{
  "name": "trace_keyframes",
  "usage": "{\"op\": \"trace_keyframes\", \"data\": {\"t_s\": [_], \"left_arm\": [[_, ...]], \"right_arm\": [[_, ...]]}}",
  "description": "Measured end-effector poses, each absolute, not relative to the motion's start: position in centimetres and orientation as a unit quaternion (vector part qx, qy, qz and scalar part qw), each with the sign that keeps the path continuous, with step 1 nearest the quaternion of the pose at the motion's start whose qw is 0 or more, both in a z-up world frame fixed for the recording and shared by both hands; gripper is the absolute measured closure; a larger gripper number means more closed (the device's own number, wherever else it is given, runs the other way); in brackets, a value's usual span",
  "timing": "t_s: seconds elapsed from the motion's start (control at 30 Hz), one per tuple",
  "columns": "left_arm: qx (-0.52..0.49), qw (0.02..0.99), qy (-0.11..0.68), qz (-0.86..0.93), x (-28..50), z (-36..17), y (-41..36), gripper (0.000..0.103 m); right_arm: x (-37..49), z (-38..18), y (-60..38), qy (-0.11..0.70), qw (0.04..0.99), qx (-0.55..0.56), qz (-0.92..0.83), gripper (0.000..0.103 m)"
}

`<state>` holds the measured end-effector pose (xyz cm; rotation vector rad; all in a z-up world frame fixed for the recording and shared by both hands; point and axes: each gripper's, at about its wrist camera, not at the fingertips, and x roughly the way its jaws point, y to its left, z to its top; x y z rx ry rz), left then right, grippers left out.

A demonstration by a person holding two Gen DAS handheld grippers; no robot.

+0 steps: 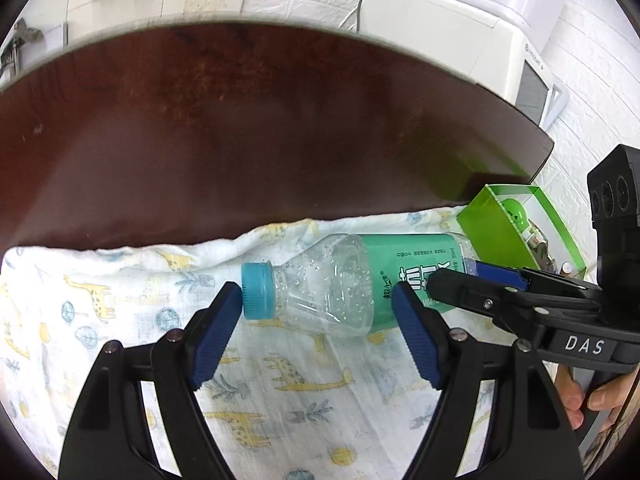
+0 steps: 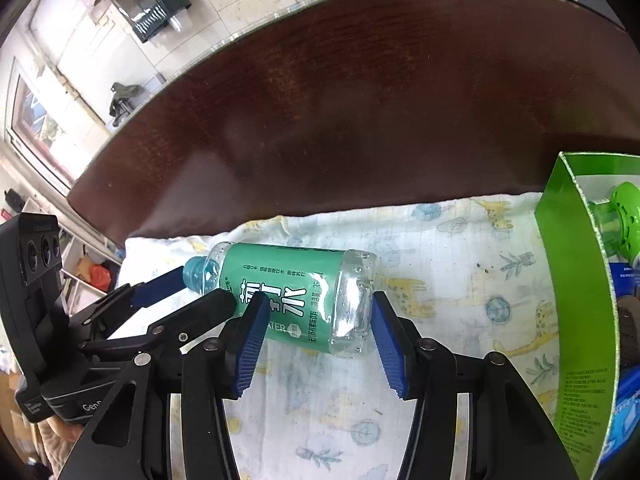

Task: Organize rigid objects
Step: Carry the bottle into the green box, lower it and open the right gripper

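Observation:
A clear plastic bottle (image 1: 332, 284) with a green label and a blue cap lies on its side on a giraffe-print cloth (image 1: 120, 320). My left gripper (image 1: 316, 304) is open, its pads on either side of the bottle's neck end, the left pad by the cap. My right gripper (image 2: 320, 316) is open around the bottle's (image 2: 296, 296) base end; it also shows in the left wrist view (image 1: 480, 280). The left gripper shows in the right wrist view (image 2: 172, 292) at the cap.
A green box (image 1: 520, 228) with a clear window and a green toy inside lies on the cloth right of the bottle, close in the right wrist view (image 2: 580, 320). The dark wooden table (image 1: 260, 140) stretches beyond. A white appliance (image 1: 480, 32) stands behind.

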<state>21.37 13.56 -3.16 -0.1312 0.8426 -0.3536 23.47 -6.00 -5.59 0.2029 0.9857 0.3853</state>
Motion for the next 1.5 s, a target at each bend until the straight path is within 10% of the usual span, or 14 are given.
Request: {"op": "trace_keyframes", "data": {"t_s": [0.67,1.5], "left_arm": [[0.042,0.910,0.317,-0.263,18.0,6.1,-4.3,0.027],[0.120,0.865,0.365,-0.322,21.6,2.0,-21.9,0.026]], "right_arm": [[15.6,6.2,-20.8,0.348,0.919,0.148,0.112,0.049],[15.2,1.0,-37.3,0.341,0.913,0.225,-0.009,0.049]]}}
